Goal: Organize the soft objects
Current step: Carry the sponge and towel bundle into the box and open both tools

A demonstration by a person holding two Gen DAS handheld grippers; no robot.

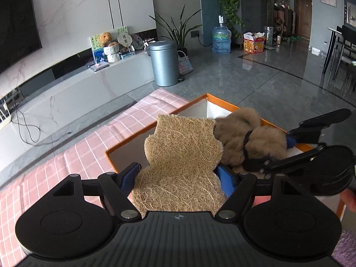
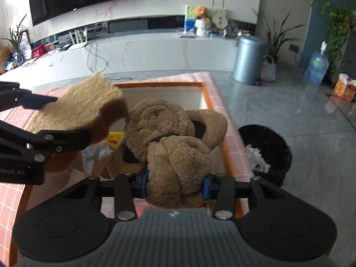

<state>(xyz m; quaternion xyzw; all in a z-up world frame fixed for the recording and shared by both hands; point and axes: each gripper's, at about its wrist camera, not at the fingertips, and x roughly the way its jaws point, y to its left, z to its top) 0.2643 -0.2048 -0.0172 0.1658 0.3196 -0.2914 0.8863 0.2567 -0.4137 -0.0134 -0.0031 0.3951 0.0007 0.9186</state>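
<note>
- Over the orange-rimmed box point(image 1: 155, 122) at the desk's point(image 1: 89, 151) far corner, my left gripper point(image 1: 178, 178) has its jaws pinching a fibre pad point(image 1: 180, 155).
- My right gripper point(image 2: 175, 183) pinches the plush dog point(image 2: 169, 138) above that box.

The box point(image 2: 207, 102) sits on the desk point(image 2: 231, 138). Over it, the loofah pad point(image 1: 180, 162) hangs left of the plush toy point(image 2: 175, 146); a waste bin point(image 2: 267, 153) stands right of the desk.
</note>
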